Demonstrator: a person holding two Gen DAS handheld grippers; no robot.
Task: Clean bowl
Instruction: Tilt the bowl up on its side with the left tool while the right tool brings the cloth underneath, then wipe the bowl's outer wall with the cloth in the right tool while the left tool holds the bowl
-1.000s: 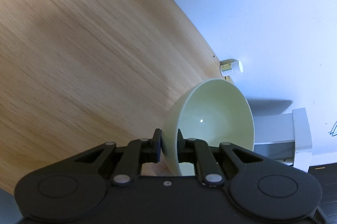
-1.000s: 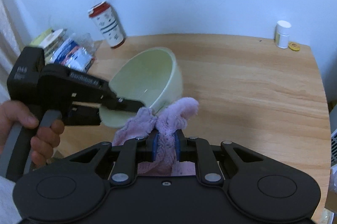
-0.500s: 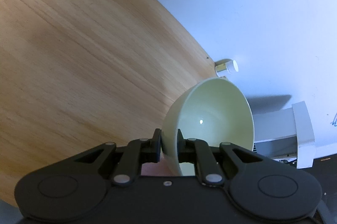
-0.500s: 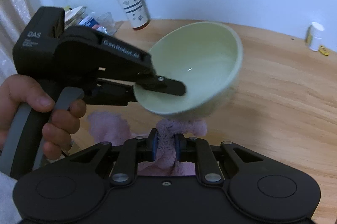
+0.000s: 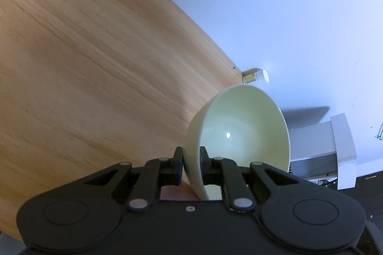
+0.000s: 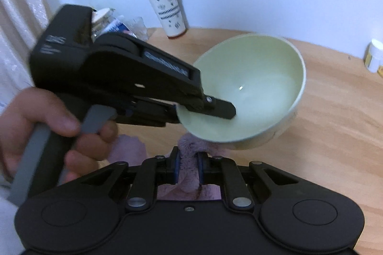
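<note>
A pale green bowl [image 5: 241,130] hangs tilted above the wooden table [image 5: 95,63], its inside bare and glossy. My left gripper [image 5: 191,154] is shut on the bowl's rim, one finger inside and one outside. In the right wrist view the bowl [image 6: 251,92] fills the middle, with the left gripper's inner finger [image 6: 215,108] lying across its near rim. My right gripper [image 6: 188,156] is shut on a fluffy pink cloth [image 6: 189,147], just below the bowl's near edge. The bowl hides most of the cloth.
A person's hand [image 6: 36,120] grips the left gripper's handle. A red-lidded patterned canister [image 6: 167,10] and crumpled plastic packets [image 6: 119,22] stand at the table's back left. A small white bottle [image 6: 374,55] sits at the back right near the wall. A white box [image 5: 342,154] lies beyond the table.
In the right wrist view the bowl and left gripper have come closer and now sit over the pink cloth, covering most of it. The left wrist view has rolled slightly.
</note>
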